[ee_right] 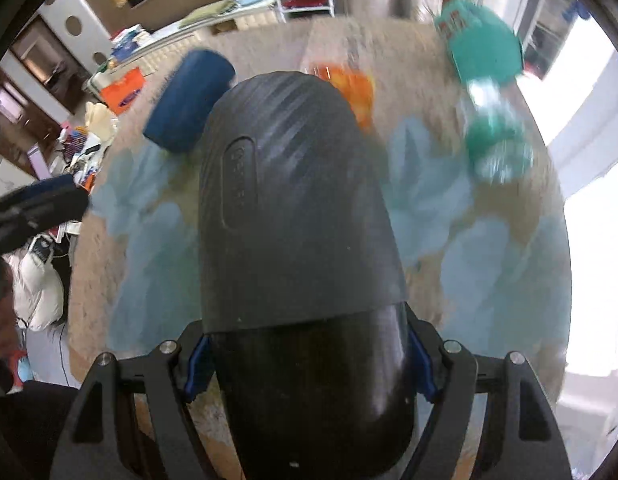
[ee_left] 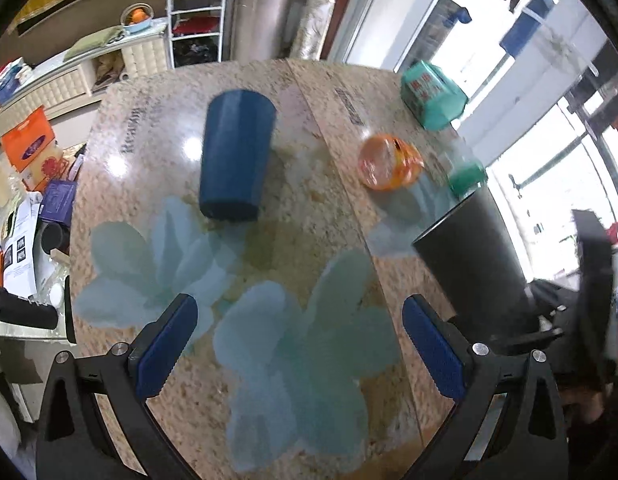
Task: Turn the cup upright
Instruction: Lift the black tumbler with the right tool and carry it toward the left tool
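Note:
A dark grey ribbed cup (ee_right: 297, 216) fills the right wrist view, held between the blue pads of my right gripper (ee_right: 309, 364), which is shut on it. The cup points away from the camera, tilted above the table, its far end toward the table's back. In the left wrist view the same cup (ee_left: 473, 272) shows at the right, tilted, with the right gripper behind it. A blue cup (ee_left: 237, 156) stands upside down on the table, ahead of my left gripper (ee_left: 301, 348), which is open and empty above the flowered tabletop (ee_left: 293, 340).
An orange jar (ee_left: 389, 162) lies on its side at mid-right. A teal tissue pack (ee_left: 431, 94) and a clear bottle with green label (ee_left: 465, 176) sit near the table's right edge by the window. Cluttered shelves and boxes (ee_left: 29, 148) stand left of the table.

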